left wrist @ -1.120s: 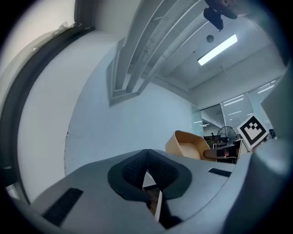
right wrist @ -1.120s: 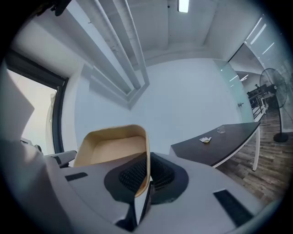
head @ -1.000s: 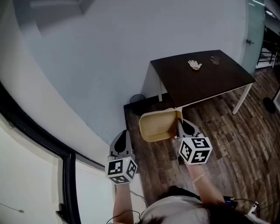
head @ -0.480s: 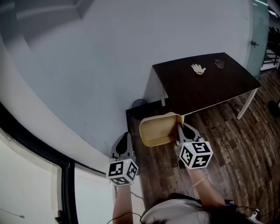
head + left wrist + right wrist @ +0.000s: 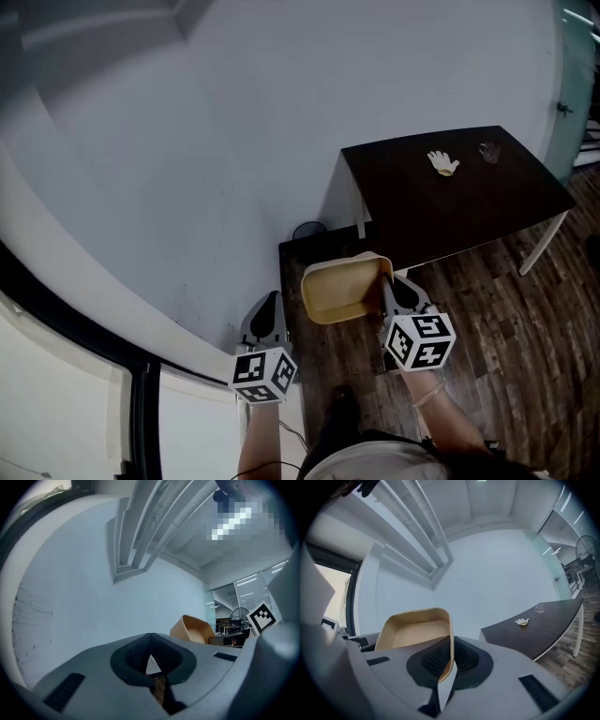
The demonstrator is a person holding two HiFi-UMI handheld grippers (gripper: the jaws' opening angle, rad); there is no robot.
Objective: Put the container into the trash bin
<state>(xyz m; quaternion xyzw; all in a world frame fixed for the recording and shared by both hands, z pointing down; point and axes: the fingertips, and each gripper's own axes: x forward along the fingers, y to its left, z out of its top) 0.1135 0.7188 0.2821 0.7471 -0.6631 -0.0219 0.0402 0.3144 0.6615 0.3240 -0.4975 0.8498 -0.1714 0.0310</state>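
Observation:
A tan, shallow container (image 5: 341,289) hangs over the wood floor, tilted on its side. My right gripper (image 5: 386,274) is shut on its right rim. In the right gripper view the container (image 5: 415,631) fills the lower left, and its rim runs down between the black pads (image 5: 436,658). My left gripper (image 5: 270,304) is level beside it near the wall, shut and holding nothing. Its pads (image 5: 138,651) meet at the tips, and from there the container (image 5: 194,629) shows to the right. A small dark trash bin (image 5: 307,230) stands on the floor by the wall, at the table's left end.
A dark table (image 5: 450,197) on white legs stands ahead to the right, with a white glove (image 5: 442,163) and a small glass (image 5: 488,150) on it. A pale wall (image 5: 187,169) curves along the left. A glass door (image 5: 574,94) stands at the far right.
Both grippers have moved forward together along the wall towards the bin and table, the right one keeping its hold on the container. The person's shoe now shows at the bottom.

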